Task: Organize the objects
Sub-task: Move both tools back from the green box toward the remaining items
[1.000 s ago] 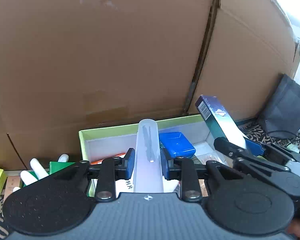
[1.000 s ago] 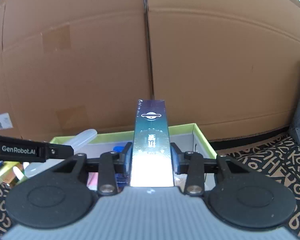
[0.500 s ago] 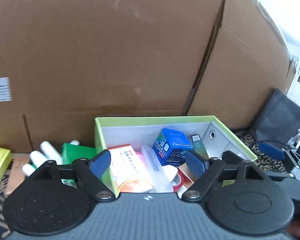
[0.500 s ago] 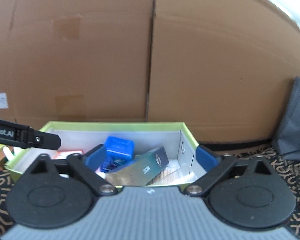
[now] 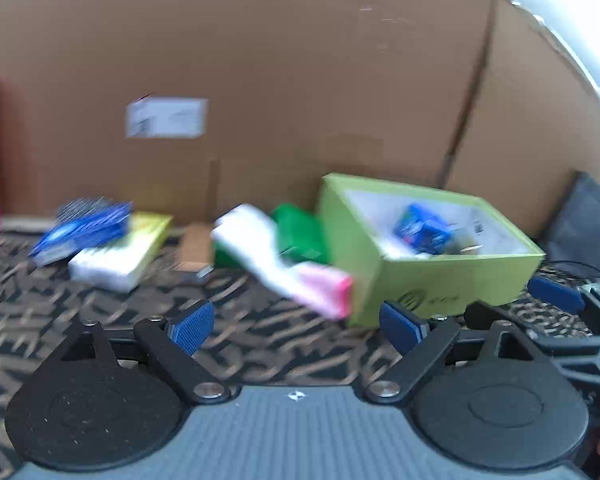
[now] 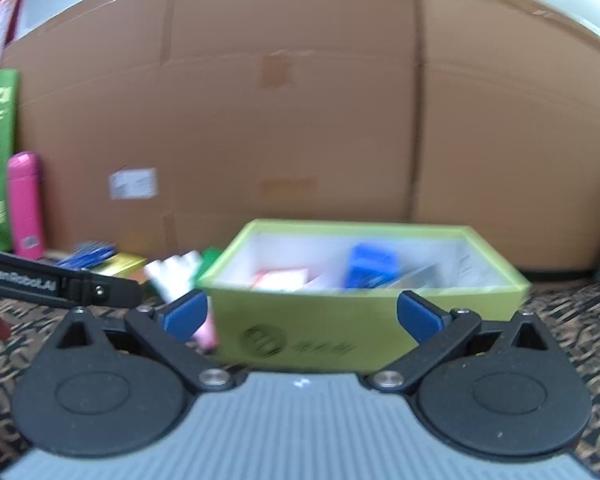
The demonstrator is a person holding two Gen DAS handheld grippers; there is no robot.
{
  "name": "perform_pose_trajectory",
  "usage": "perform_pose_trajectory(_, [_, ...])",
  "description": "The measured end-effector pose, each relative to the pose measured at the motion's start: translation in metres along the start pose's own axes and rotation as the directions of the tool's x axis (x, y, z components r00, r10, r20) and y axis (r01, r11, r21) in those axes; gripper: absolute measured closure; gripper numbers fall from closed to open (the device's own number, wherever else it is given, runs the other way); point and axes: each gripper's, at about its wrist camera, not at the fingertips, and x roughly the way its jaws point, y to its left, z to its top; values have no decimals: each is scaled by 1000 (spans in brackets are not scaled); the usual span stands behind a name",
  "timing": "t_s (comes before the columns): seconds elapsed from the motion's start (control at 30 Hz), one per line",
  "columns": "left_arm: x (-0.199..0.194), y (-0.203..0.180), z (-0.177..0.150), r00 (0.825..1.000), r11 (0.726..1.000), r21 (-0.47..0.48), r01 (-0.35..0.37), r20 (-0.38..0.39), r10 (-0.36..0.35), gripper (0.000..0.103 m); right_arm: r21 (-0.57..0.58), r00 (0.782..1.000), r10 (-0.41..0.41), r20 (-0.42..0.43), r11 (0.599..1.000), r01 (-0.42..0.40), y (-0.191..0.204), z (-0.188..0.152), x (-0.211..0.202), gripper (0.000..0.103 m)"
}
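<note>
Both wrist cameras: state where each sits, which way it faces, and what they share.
Left wrist: on the left gripper, open, facing loose packets and the green box at right; right gripper's blue pad at far right.
Right wrist: on the right gripper, open, facing that green box; left gripper's arm at left.
Shared: box, cardboard wall.

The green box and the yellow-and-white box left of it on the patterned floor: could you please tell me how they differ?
The green box is open-topped, deep and holds items; the yellow-and-white box looks closed and flatter. A blue pack appears to rest on the yellow-and-white box; nothing covers the green box. Both sit before the cardboard wall.
</note>
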Motion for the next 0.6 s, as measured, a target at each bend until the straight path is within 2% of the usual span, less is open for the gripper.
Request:
perform_pose_trajectory(0.17, [-7, 44, -5, 994, 994, -11, -111, -21, 111, 10, -22, 989, 135, -63, 990, -137, 41, -15, 3, 0])
perform_pose_trajectory(0.4, [-5, 118, 21, 965, 964, -59, -258, 30, 260, 10, -64, 976, 198, -87, 977, -204, 79, -11, 9, 0])
perform_pose_trajectory(0.6, [17, 170, 34, 971, 961, -143, -235, 3, 238, 10, -107, 966, 226, -123, 965, -239, 106, -8, 29, 0])
